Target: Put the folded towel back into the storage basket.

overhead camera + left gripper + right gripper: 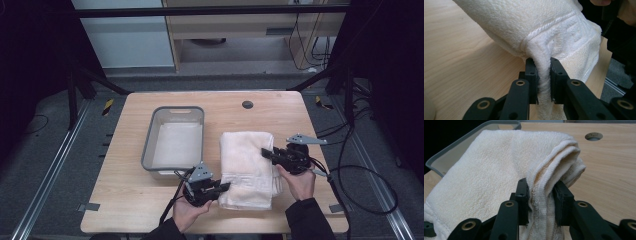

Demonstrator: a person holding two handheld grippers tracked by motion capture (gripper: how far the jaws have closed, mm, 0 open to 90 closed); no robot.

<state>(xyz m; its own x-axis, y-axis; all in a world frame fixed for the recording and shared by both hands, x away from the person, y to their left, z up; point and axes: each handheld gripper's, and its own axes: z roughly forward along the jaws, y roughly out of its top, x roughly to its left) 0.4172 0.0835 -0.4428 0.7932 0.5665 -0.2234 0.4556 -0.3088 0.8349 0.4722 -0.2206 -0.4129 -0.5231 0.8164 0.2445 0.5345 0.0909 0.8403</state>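
Observation:
A folded cream towel [247,167] lies on the wooden table [135,200], right of centre. My left gripper [225,187] is shut on the towel's near left corner; in the left gripper view the white fabric [554,32] is pinched between the jaws of that gripper [543,75]. My right gripper [266,152] is shut on the towel's right edge. In the right gripper view several folded layers [499,165] are squeezed between the jaws of that gripper [541,195], and the edge is lifted a little.
A grey plastic bin [150,142] with a pale lining stands left of the towel, its rim [461,141] also behind the towel in the right gripper view. A round cable hole [247,104] sits near the table's far edge. Cables trail off to the right.

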